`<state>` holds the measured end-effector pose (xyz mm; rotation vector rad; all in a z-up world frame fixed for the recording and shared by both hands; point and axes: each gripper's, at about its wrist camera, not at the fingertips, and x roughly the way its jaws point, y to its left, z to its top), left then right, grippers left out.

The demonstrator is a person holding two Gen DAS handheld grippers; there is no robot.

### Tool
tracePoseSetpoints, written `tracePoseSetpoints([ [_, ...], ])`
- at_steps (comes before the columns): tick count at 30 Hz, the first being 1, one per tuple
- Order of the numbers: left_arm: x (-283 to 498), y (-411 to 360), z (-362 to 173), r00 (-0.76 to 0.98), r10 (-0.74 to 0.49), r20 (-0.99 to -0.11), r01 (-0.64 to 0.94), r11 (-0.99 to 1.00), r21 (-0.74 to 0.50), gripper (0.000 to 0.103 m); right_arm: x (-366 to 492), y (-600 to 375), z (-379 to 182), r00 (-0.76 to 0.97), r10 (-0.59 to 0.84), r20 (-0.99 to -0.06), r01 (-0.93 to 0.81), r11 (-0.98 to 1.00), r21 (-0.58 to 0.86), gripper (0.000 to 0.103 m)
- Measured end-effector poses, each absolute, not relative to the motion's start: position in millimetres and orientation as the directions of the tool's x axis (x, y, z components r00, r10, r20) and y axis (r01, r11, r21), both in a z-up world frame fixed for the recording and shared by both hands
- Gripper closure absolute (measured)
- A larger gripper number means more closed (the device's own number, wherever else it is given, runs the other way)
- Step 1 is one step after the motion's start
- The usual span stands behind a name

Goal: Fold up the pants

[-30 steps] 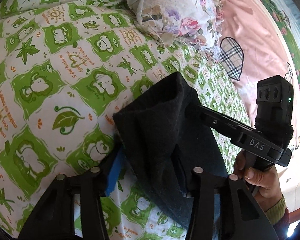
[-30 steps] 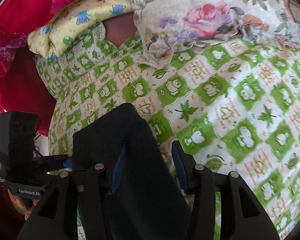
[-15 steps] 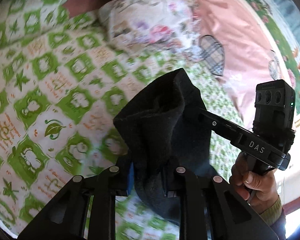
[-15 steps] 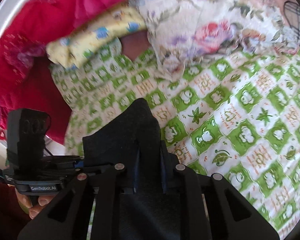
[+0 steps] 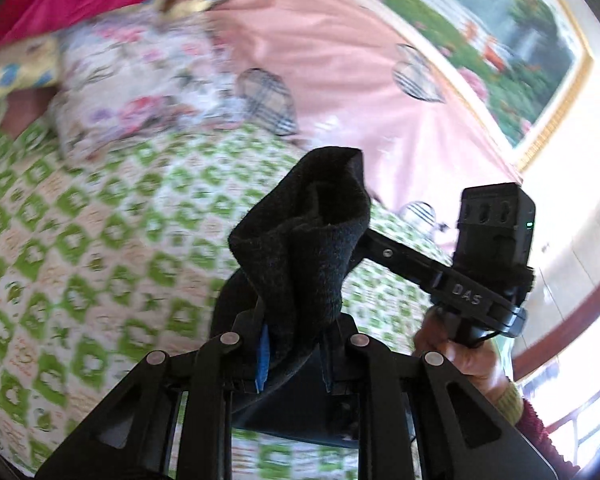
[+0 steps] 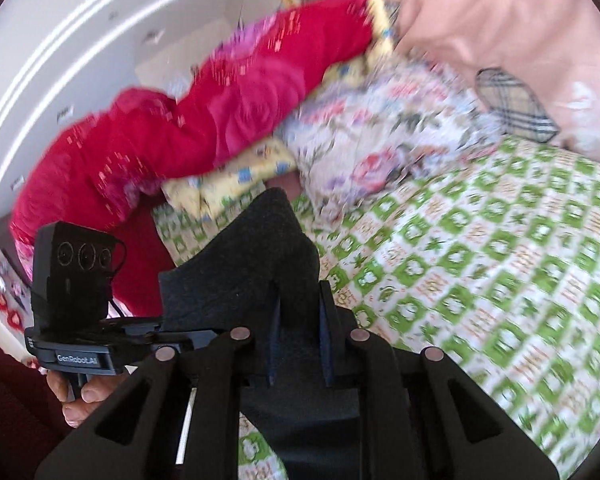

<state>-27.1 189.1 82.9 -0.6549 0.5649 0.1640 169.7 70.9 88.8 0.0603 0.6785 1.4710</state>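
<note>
L gripper (image 5: 294, 354) & R gripper (image 6: 298, 344) each clenched on a bunched edge of the black pants (image 5: 304, 240), fabric lifted above the green-check bedspread (image 5: 100, 240). Floral pillow (image 6: 380, 140) and red blanket (image 6: 180, 132) lie beyond, blurry. Rest of pants prob. hangs below, hidden.

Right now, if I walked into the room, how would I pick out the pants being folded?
Find the bed with the green and white checked sheet. Just above it, two black hand-held tools, the left tool and the right tool, each pinch a bunch of the pants. They are the only plain black cloth; the bedding around them is patterned, pink or red.
</note>
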Motion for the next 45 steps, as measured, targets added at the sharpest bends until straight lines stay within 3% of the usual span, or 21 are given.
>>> tracePoseSetpoints([
  [9, -2, 125, 87, 0.823, -0.109, -0.558, -0.227, 0.836, -0.499, 0.084, 177, -7, 71, 0.025, 0.956, -0.291, -0.838, 0.179, 0.516, 0.085],
  [23, 20, 60, 63, 0.773, -0.161, -0.613, -0.164, 0.884, -0.438, 0.084, 176, -80, 27, 0.097, 0.961, -0.259, -0.773, 0.237, 0.588, 0.085],
  [45, 28, -10, 32, 0.753, -0.19, -0.63, -0.033, 0.945, -0.325, 0.084, 165, -148, -18, 0.192, 0.959, -0.208, -0.693, 0.283, 0.664, 0.085],
])
